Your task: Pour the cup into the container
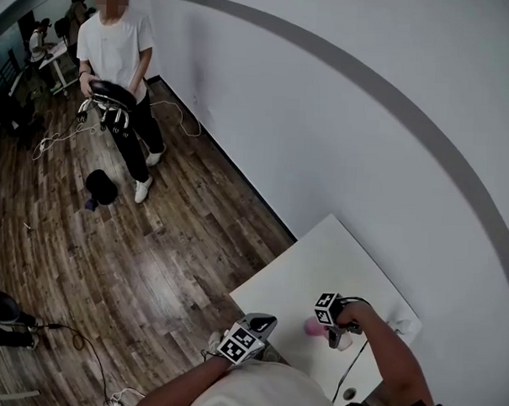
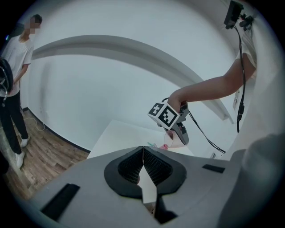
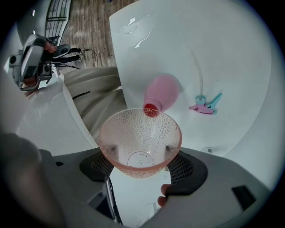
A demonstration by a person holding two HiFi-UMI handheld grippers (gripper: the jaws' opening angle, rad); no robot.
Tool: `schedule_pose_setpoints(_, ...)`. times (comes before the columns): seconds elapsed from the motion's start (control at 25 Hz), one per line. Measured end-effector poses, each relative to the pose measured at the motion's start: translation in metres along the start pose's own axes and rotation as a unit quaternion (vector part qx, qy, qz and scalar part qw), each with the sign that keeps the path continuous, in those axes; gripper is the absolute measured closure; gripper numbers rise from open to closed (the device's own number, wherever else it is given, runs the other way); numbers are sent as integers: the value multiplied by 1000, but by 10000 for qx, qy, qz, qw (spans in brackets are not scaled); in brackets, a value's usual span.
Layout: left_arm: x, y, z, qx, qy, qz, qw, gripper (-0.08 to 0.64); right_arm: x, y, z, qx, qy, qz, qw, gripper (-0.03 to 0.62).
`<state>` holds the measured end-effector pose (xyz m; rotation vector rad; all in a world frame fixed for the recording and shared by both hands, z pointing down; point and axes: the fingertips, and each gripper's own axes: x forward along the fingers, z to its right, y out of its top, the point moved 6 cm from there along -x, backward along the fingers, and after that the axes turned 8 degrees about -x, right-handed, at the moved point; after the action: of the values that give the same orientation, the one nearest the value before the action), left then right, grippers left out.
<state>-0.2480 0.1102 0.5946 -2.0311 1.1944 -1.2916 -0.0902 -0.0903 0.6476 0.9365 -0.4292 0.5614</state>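
My right gripper (image 3: pixel 140 161) is shut on a clear, dimpled, pink-tinted cup (image 3: pixel 140 138). The cup is tipped over, and I look into its open mouth; it seems empty. Its far rim sits just above the red mouth of a pink container (image 3: pixel 162 91) that stands on the white table (image 3: pixel 222 53). In the head view the right gripper (image 1: pixel 338 329) hangs over the pink container (image 1: pixel 314 328) near the table's front. My left gripper (image 2: pixel 142 150) is shut on nothing and hovers off the table's near edge, level with the right gripper (image 2: pixel 176 129).
A small teal and pink object (image 3: pixel 205 105) lies on the table beside the container. A person (image 1: pixel 118 49) stands far off on the wood floor holding a black thing. A black object (image 1: pixel 101 185) and cables lie on the floor. A curved white wall borders the table.
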Motion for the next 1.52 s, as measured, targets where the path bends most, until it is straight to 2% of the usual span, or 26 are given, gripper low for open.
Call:
schedule_pose_setpoints(0.2,-3,-6,14,137,-63,-47,9999,549,14,-6,-6,64,-99,593,9982,230)
schedule_pose_setpoints(0.36,-4,-3,23,270,-90,-115,9995,549,17,-19,-13,141,-154,1223,9923,230)
schedule_pose_setpoints(0.48,-4,4,26,296,-120,-148,9994,549,15,-28,-16,223,-186,1816,9829,230)
schedule_pose_setpoints(0.6,-1,-1,38,175,-177,-138,9996,549,26,-41,-22,313,-268,2499,9674,230)
schedule_pose_setpoints(0.8,7,8,45,150,-179,-31,9997,549,18,-59,-28,474,-800,3829,9191,230)
schedule_pose_setpoints(0.96,14,19,56,98,-234,94,9996,549,15,-77,-44,563,-1046,4425,8889,230)
schedule_pose_setpoints(1.08,17,26,66,67,-283,188,9994,549,13,-85,-52,523,-1285,4905,8603,230)
schedule_pose_setpoints(1.16,20,32,75,54,-327,236,9992,549,11,-95,-58,556,-1349,5258,8380,230)
schedule_pose_setpoints(1.32,28,46,95,63,-385,320,9987,549,11,-117,-65,521,-1592,5965,7849,230)
schedule_pose_setpoints(1.52,34,57,114,29,-337,432,9985,549,18,-146,-70,567,-2066,6474,7314,230)
